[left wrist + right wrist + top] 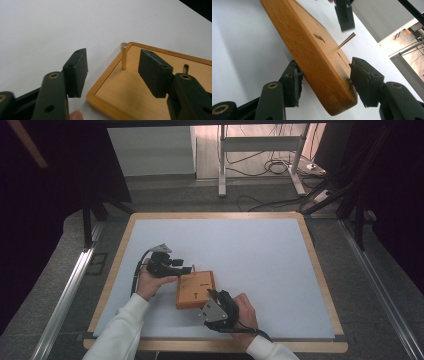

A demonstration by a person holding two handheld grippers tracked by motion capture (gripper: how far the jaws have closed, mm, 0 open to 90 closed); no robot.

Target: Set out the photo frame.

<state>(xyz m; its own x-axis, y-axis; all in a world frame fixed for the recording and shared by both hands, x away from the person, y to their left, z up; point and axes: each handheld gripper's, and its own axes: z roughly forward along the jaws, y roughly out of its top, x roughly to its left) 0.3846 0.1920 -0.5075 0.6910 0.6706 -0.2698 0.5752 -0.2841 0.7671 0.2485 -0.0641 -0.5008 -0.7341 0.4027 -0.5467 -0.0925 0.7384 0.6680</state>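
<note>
R gripper clamps wooden board by near corner, apparently steadying it; L gripper, jaws released, straddles upright brass peg, prob. lining up a grab.

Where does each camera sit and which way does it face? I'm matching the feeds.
High view: above the person's side, looking forward and down on the table; both forearms, hands, grippers.
Left gripper view: along open jaws toward the brass peg in the wooden board; a fingertip.
Right gripper view: jaws straddling the board's edge.
Shared: board, peg.
</note>
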